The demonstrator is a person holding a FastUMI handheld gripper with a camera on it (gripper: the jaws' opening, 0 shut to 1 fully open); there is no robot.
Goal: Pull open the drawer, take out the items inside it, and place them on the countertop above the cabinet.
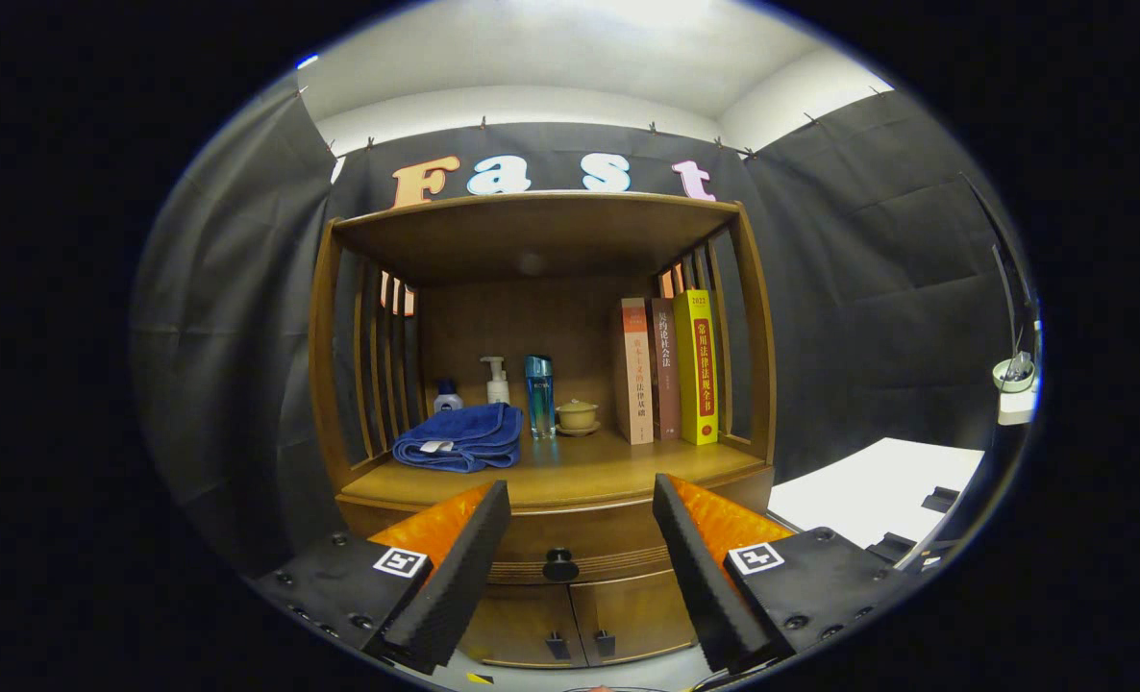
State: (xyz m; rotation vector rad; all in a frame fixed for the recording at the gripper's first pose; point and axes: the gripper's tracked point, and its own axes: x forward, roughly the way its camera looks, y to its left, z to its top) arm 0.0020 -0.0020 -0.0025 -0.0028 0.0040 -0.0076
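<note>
A wooden cabinet stands ahead with an open shelf whose floor is the countertop. Under it the drawer is closed flush, with a dark round knob at its middle. My gripper is open, its fingers spread wide, and the knob shows between them, a short way beyond the tips. Nothing is held. What lies in the drawer is hidden.
On the countertop lie a folded blue towel, a pump bottle, a blue bottle, a small lidded pot and three upright books. Two small doors sit below the drawer. A white table stands to the right.
</note>
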